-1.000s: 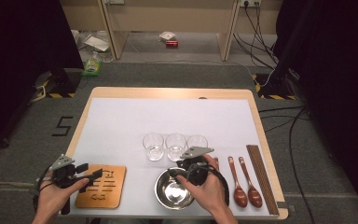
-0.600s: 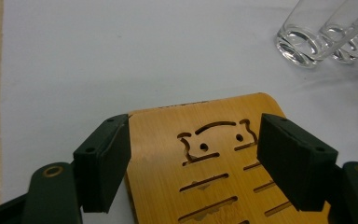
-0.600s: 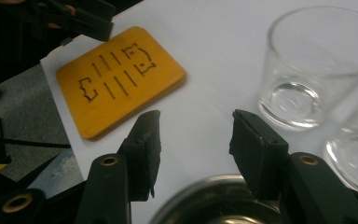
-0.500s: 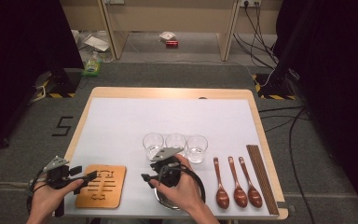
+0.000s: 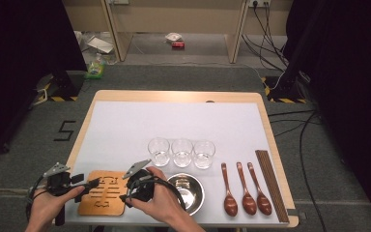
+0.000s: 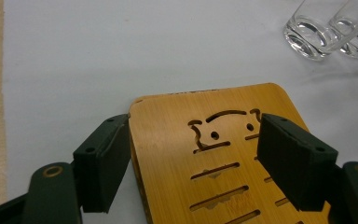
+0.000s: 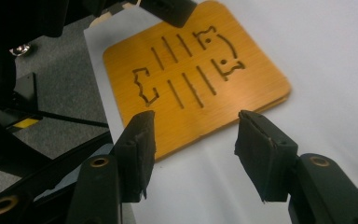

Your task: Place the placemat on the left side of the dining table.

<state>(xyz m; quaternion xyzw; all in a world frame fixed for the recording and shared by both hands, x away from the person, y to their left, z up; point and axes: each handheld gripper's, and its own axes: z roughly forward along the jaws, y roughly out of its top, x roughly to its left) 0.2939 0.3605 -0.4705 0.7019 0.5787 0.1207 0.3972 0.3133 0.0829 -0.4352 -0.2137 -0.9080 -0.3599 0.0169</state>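
Bamboo trivet flat on white mat, near-left table corner, no readable writing on it, just cut slots. Left gripper jaws spread, straddling left edge. Right gripper jaws just opening, wide apart at right edge, nothing between them.

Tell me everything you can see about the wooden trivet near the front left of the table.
The wooden trivet is a flat, honey-coloured board with rounded corners, bamboo by its look, cut through with slots and a cartoon-like figure. It lies flat on the white table cover, left of the steel bowl. The left gripper straddles one edge with open jaws; the right gripper faces the opposite edge, jaws just opening, nothing between them.
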